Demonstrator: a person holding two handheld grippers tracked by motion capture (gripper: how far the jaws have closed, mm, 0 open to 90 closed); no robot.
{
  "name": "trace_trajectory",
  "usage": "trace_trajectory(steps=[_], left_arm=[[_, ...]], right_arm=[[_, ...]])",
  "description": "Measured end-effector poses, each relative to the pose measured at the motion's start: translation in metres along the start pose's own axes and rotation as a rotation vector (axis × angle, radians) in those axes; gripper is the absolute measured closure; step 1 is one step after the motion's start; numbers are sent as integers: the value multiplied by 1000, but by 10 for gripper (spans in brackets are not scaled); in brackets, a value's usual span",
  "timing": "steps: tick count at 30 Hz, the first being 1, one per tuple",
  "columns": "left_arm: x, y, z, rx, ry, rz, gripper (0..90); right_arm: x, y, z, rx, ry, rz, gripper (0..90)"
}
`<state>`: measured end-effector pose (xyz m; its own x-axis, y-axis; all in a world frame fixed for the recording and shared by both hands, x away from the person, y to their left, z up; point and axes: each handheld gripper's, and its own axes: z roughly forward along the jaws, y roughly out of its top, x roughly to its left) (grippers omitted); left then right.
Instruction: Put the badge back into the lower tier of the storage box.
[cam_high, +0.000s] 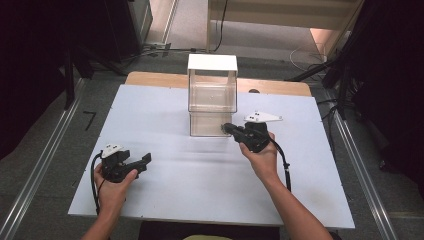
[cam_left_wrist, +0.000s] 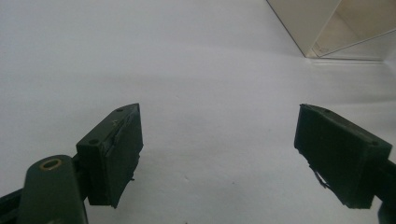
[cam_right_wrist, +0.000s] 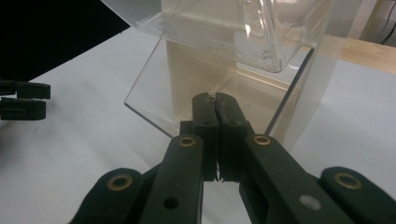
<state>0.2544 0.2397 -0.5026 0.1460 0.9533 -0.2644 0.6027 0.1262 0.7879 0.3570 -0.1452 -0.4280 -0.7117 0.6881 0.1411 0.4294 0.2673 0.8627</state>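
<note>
While my right fingers (cam_right_wrist: 214, 100) pressed together at the clear box's (cam_high: 212, 95) lower front, seemingly pinching something tiny, my left fingers (cam_left_wrist: 112, 158) waited apart over the table (cam_high: 165, 185).

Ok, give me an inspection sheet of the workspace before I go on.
Surface: white table top, bare around the box.
Job's things: clear plastic box with a white lid, upright at the table's far middle.
Clutter: nothing seen.
Grippers: left gripper open, near the front left; right gripper shut, tips at the box's lower front edge, something tiny maybe between them.
Cables: one trails from each gripper.
Surroundings: grey floor, metal rails, dark curtains.
</note>
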Motion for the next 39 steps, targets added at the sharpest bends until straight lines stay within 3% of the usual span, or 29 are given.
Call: trace_trajectory(steps=[21, 25, 39], left_arm=[[1, 0, 0, 0, -7, 0, 158], [1, 0, 0, 1, -7, -1, 158], [1, 0, 0, -2, -9, -1, 158]], right_arm=[[-1, 3, 19, 6, -24, 3, 858], [-1, 3, 21, -1, -30, 1, 724], [7, 3, 14, 5, 6, 0, 607]])
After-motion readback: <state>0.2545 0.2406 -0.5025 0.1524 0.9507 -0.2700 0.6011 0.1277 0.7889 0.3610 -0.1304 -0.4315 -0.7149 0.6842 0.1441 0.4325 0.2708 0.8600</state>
